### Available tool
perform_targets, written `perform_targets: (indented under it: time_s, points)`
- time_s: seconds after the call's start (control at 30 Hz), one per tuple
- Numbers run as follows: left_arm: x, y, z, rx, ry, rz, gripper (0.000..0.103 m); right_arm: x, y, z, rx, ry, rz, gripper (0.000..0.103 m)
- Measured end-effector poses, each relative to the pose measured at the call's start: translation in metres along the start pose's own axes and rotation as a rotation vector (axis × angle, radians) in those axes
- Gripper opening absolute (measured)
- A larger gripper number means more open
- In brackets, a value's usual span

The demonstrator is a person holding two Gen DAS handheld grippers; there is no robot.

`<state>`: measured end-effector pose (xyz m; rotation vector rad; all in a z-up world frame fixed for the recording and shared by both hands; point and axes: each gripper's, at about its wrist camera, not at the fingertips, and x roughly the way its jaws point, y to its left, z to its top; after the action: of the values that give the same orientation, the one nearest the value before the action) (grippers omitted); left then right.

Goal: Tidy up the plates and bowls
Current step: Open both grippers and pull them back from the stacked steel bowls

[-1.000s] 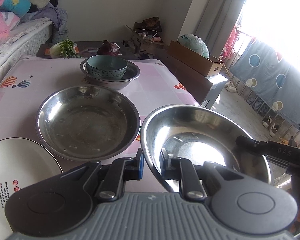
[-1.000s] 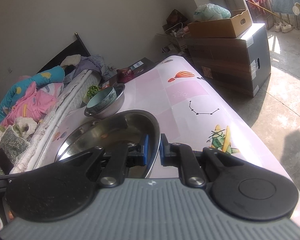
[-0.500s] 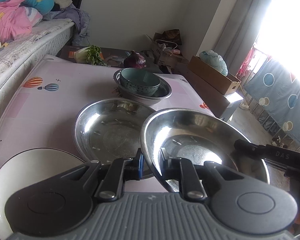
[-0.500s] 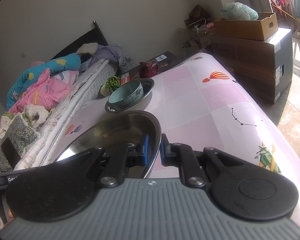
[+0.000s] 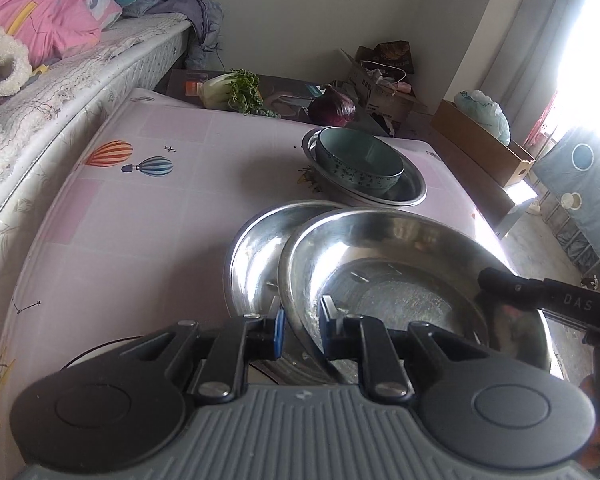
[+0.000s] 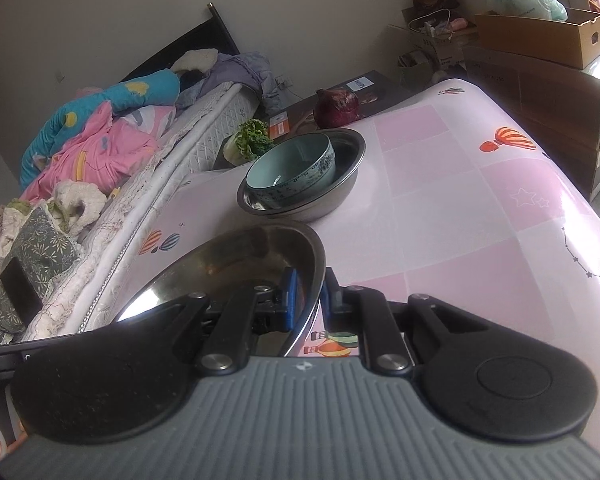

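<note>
Two hand-held grippers hold one shiny metal bowl (image 5: 400,264) by its rim. The left hand-held gripper (image 5: 302,330) is closed on the near rim, low in the middle of the left wrist picture, with one blue pad outside the bowl and one inside. The right hand-held gripper (image 6: 307,300) is closed on the other side of the rim, low in the middle of the right wrist picture. Its black arm also shows at the lower right of the left wrist picture.

The held bowl sits partly over a second metal bowl (image 5: 256,248), which rests on the pink bench (image 5: 140,216) with balloon drawings. I cannot tell if the two bowls touch.

Farther back, in the upper middle of the left wrist picture, a blue-green bowl (image 5: 358,162) sits tilted inside a metal basin (image 5: 414,190). A bit of a white plate (image 5: 88,356) peeks out at the lower left, just behind the gripper. Past the bench lie a purple cabbage (image 5: 332,106) and a leafy green vegetable (image 5: 230,90).
</note>
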<state>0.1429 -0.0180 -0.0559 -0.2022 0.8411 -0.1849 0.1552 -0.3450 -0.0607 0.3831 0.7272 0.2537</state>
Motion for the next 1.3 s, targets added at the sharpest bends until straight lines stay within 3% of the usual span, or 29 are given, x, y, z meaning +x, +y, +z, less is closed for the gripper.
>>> perform_targets:
  time_s: [0.23,0.37,0.47,0.57,0.67,0.83,1.07,1.3]
  points:
    - [0.016,0.01,0.005,-0.027,0.045,0.016,0.017,0.031,-0.004,0.002,0.007,0.087,-0.007,0.014]
    - [0.022,0.013,0.006,-0.037,0.062,0.036,0.024,0.038,-0.003,0.002,-0.018,0.102,-0.006,0.014]
    - [0.022,0.017,0.007,-0.048,0.058,0.035,0.025,0.041,-0.004,0.004,-0.024,0.102,-0.02,0.024]
    - [0.019,0.019,0.008,-0.055,0.05,0.049,0.037,0.041,-0.009,0.006,0.002,0.101,-0.023,0.031]
    - [0.013,0.025,0.008,-0.075,0.033,0.044,0.039,0.035,-0.016,0.004,0.036,0.091,-0.019,0.033]
    - [-0.011,0.025,0.008,-0.055,-0.043,0.048,0.055,0.011,-0.021,-0.003,0.078,0.068,0.006,0.034]
    - [-0.064,0.048,-0.016,-0.014,-0.095,0.084,0.084,-0.037,-0.007,-0.041,0.131,0.088,0.12,0.034]
    - [-0.087,0.089,-0.06,-0.019,-0.025,0.207,0.089,-0.023,0.036,-0.1,0.147,0.228,0.229,0.034]
